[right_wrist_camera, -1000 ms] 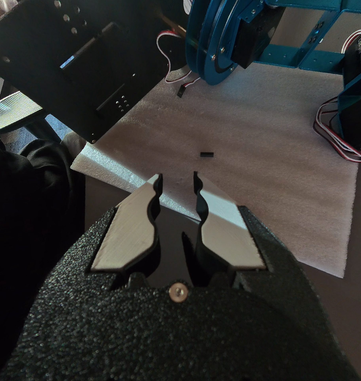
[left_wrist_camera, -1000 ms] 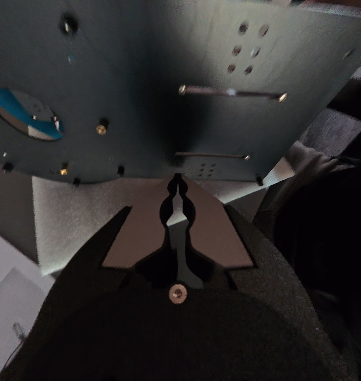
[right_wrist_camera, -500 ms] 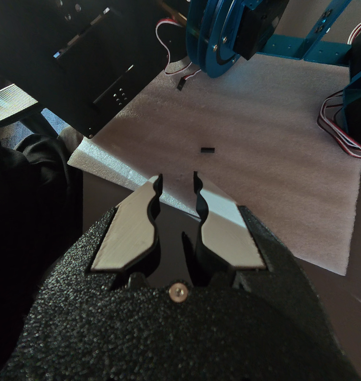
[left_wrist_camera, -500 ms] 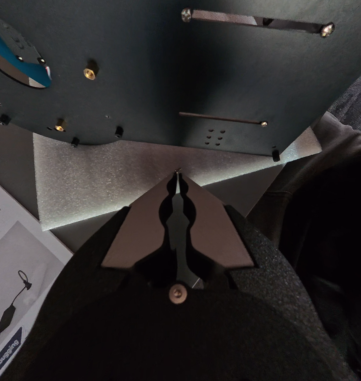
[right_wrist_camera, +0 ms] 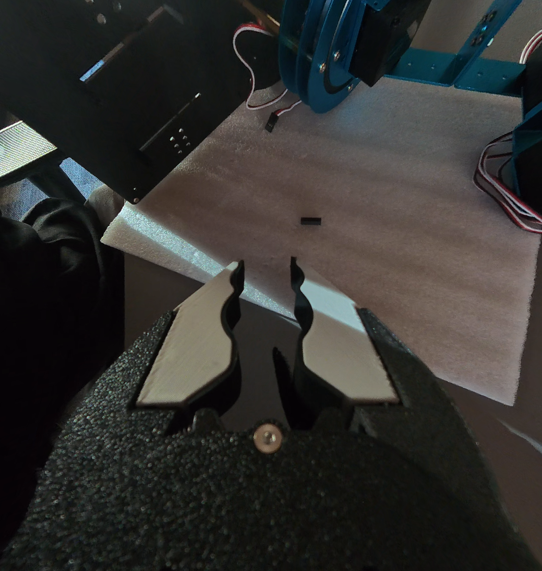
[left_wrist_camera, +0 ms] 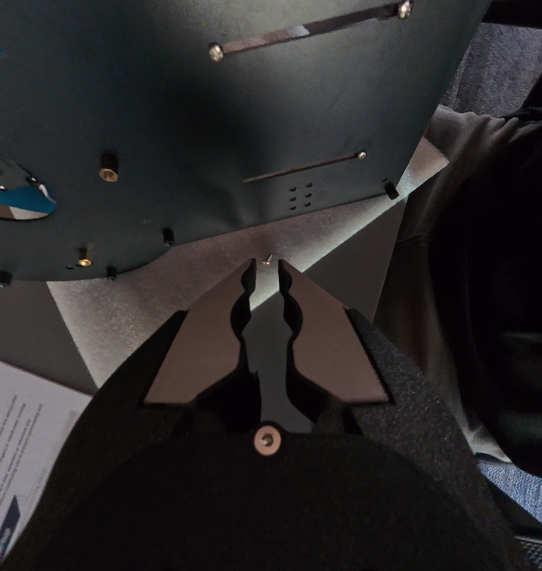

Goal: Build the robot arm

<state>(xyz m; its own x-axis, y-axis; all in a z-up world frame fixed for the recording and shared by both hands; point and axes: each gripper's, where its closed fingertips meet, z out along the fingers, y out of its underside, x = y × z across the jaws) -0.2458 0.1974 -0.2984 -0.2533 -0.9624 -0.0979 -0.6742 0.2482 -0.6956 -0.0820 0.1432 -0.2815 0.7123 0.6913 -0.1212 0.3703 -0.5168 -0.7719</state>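
Observation:
My left gripper [left_wrist_camera: 266, 263] is open over a white foam sheet [left_wrist_camera: 139, 302]. A tiny silver screw [left_wrist_camera: 267, 259] lies on the foam just past its fingertips, and neither pad touches it. A large black plate [left_wrist_camera: 232, 123] with slots, holes and brass standoffs [left_wrist_camera: 108, 174] hangs over the foam behind it. My right gripper [right_wrist_camera: 266, 262] is open and empty above the foam sheet's [right_wrist_camera: 387, 262] near edge. A small black part [right_wrist_camera: 310, 221] lies on the foam a little ahead of it. The black plate also shows in the right wrist view [right_wrist_camera: 108, 77], at the upper left.
A blue metal robot-arm assembly [right_wrist_camera: 322, 71] with servo wires [right_wrist_camera: 510, 213] stands at the back and right of the foam. A loose wire connector [right_wrist_camera: 269, 123] lies near it. A printed paper [left_wrist_camera: 16, 448] lies at the left. A person's dark clothing [left_wrist_camera: 480, 278] is beside the table. The left gripper's tips are roughly 20 centimetres from the right gripper's.
The left jaws were shut on the tiny screw at their tips and have opened; the screw now lies on the foam. The left gripper drew back from the plate. The right gripper barely moved.

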